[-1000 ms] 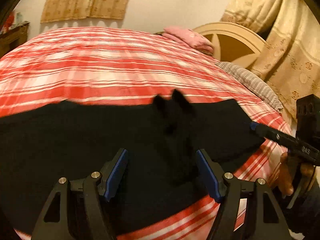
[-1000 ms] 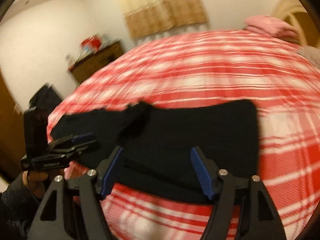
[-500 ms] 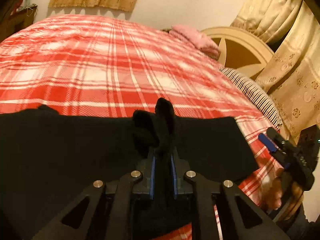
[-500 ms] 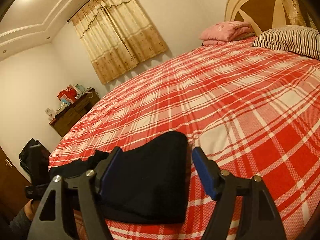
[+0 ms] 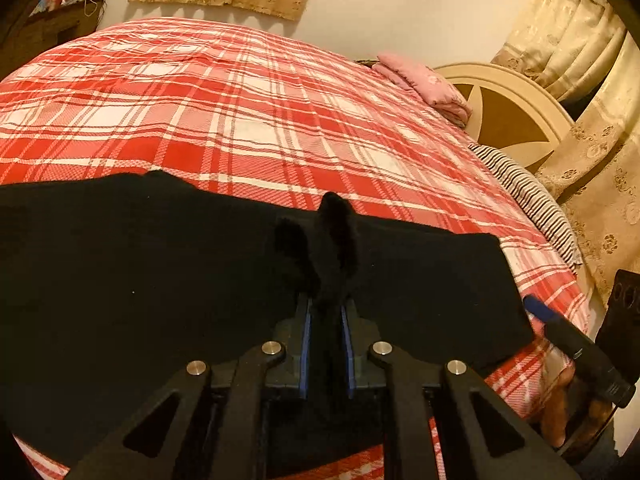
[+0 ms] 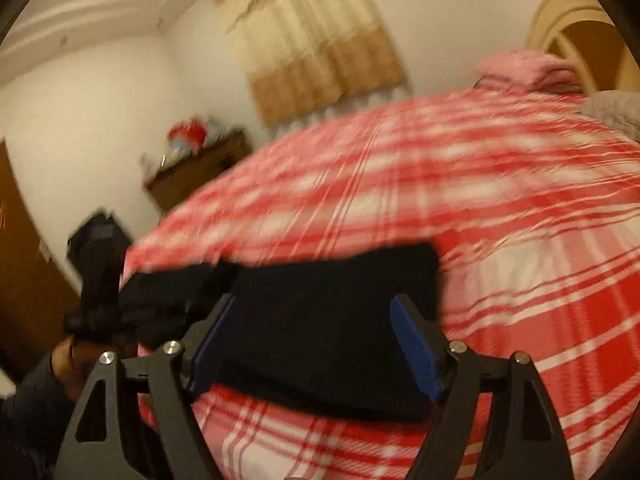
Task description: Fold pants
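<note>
Left claw now clamped on black pants; right claw opening, empty, view blurred.

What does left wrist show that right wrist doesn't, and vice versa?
Left wrist only: the left gripper shut on a bunched ridge of the black pants, and the striped pillow in sharp detail.

Right wrist only: the right gripper, jaws opening, with the pants' end between the pads but not pinched; a wooden dresser; the ceiling moulding. This view is motion-blurred.

Both: the pants on the red plaid bedspread, the pink folded bedding, the headboard, the curtains, and each shows the opposite gripper at its edge.
</note>
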Tool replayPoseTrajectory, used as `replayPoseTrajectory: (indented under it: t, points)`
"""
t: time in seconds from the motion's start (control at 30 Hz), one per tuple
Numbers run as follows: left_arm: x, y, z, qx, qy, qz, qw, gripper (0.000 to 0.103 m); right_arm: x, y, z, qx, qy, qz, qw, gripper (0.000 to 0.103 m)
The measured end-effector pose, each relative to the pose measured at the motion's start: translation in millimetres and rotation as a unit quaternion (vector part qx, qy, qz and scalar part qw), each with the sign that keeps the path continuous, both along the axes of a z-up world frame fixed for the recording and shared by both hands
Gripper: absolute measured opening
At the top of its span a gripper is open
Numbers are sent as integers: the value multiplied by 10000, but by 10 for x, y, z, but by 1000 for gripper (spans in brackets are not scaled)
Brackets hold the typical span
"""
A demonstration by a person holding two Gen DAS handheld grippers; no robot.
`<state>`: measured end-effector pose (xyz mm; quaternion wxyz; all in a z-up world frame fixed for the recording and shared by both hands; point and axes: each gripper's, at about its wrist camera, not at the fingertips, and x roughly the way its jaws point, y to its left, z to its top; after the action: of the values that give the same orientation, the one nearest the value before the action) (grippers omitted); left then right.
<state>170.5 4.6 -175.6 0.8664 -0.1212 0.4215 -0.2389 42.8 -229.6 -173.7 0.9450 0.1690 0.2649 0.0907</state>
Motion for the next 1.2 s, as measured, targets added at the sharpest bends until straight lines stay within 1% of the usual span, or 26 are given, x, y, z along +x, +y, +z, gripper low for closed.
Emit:
replayPoseTrajectory:
  t: [0.07, 0.13, 0.17, 0.2, 0.27, 0.3, 0.33, 0.37, 0.4, 0.43, 0.5, 0.57, 0.63, 0.67, 0.73, 0.77, 0.87, 0.93, 1.0, 1.1, 1.13, 1.2]
  points:
    - [-13, 16, -13, -23, -26, 9, 10000, 16, 109, 84, -143, -235, 453, 74, 9987, 81]
    - [-17, 36, -32, -92, -40, 33, 9999, 16, 215, 107, -301, -400, 884, 108, 9952, 81]
    - [-20, 45, -33, -110, -45, 32, 9999, 17, 231, 111, -344, -506, 902, 143, 9945, 81]
    - [-29, 46, -27, -117, -50, 2, 9999, 17, 219, 113, -323, -561, 846, 162, 9947, 81]
    - [-58, 74, 0, -83, -42, -27, 10000, 20, 193, 77, -294, -390, 784, 174, 9960, 84]
    - [-70, 98, 13, -58, -56, -19, 10000, 24, 189, 53, -300, -306, 775, 179, 9964, 84]
    - [-91, 138, 35, -6, -92, -1, 10000, 34, 185, 45, -308, -292, 779, 176, 9964, 84]
    - [-131, 215, 72, 128, -175, 94, 9997, 40, 181, 47, -303, -307, 752, 170, 9966, 84]
    - [-155, 288, 97, 243, -252, 196, 9992, 50, 153, 45, -276, -347, 665, 107, 9971, 84]
    - [-181, 362, 118, 352, -340, 302, 9983, 56, 134, 60, -241, -405, 591, 35, 9974, 84]
    - [-258, 588, 179, 644, -606, 497, 9948, 57, 61, 126, -138, -722, 311, -193, 9967, 84]
    - [-307, 871, 221, 972, -783, 704, 9897, 57, 63, 236, -41, -916, 146, -291, 9953, 84]
    - [-320, 1097, 238, 1276, -895, 868, 9840, 58, 104, 369, 15, -984, 115, -209, 9949, 84]
    - [-316, 1277, 250, 1511, -938, 993, 9790, 58, 151, 476, 40, -1044, 130, -106, 9944, 84]
    - [-295, 1587, 258, 1786, -975, 1232, 9713, 58, 239, 655, 84, -1162, 102, 63, 9932, 84]
    - [-282, 1722, 256, 1865, -962, 1376, 9680, 58, 296, 778, 120, -1198, 37, 190, 9926, 84]
    - [-246, 2226, 253, 1911, -944, 1865, 9590, 58, 446, 1050, 176, -1138, -97, 590, 9917, 84]
    - [-215, 2418, 213, 1956, -881, 2066, 9546, 58, 555, 1281, 181, -1181, -204, 965, 9881, 84]
    - [-158, 2575, 132, 1944, -742, 2188, 9533, 58, 647, 1441, 146, -1262, -176, 1161, 9850, 84]
    - [-88, 2646, 7, 1819, -585, 2254, 9553, 58, 875, 1608, 10, -1364, 175, 1207, 9831, 84]
    - [-87, 2662, -22, 1767, -589, 2263, 9561, 58, 953, 1634, -55, -1344, 354, 1214, 9828, 84]
    - [-85, 2633, -40, 1723, -668, 2300, 9555, 60, 1130, 1664, -253, -1340, 890, 1243, 9791, 84]
